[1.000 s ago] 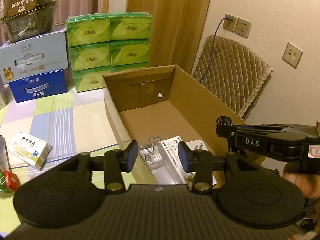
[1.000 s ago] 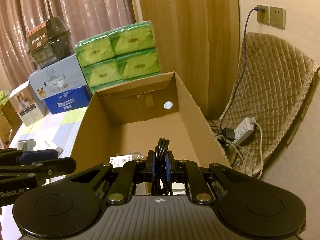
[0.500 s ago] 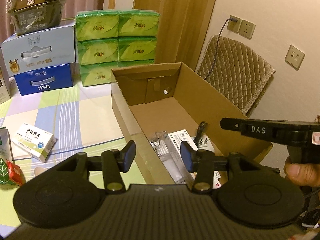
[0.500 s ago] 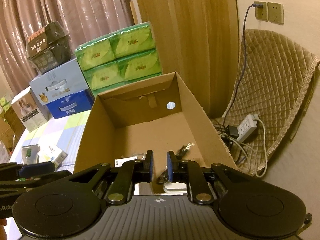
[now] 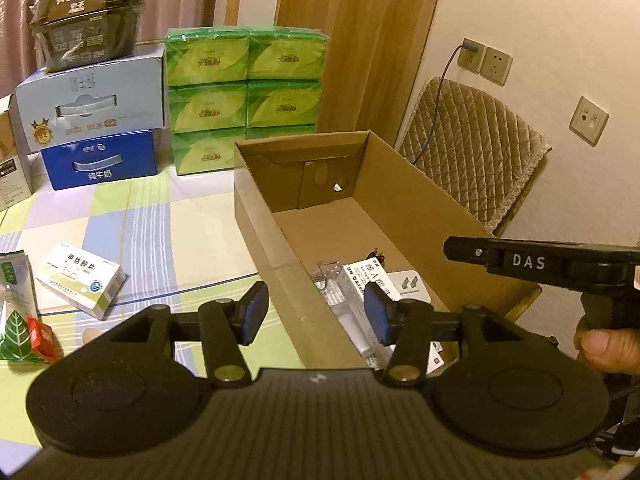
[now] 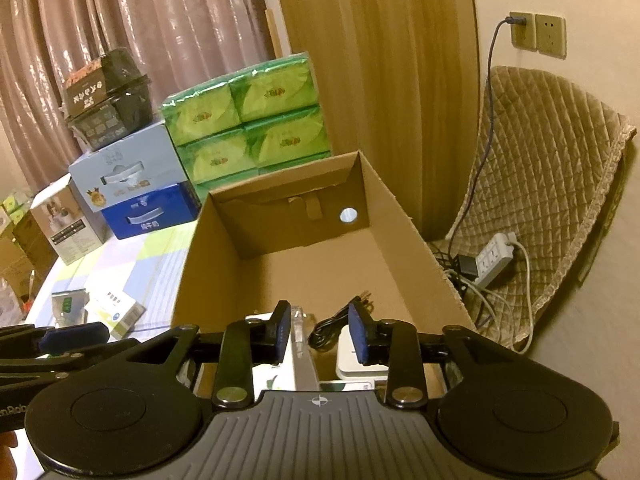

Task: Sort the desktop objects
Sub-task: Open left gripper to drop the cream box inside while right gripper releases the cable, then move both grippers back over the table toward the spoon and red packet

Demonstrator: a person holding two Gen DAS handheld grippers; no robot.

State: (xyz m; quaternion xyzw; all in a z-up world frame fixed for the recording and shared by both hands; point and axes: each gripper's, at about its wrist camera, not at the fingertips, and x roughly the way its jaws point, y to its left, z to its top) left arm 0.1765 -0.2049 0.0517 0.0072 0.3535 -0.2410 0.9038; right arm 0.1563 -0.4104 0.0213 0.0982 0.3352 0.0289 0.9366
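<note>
Hovering over the cardboard box (image 6: 404, 220), the right tongs (image 6: 316, 334) stand apart and hold nothing; a black cable (image 6: 334, 326) lies inside beside what seems a white adapter (image 6: 348, 356). Left tongs (image 5: 314, 314) also apart; a medicine box (image 5: 80, 278) waits on the counter (image 5: 168, 240).

A coiled black cable (image 6: 334, 326) lies in the open cardboard box (image 6: 404, 220); a white medicine carton (image 5: 82, 278) lies flat outside.
</note>
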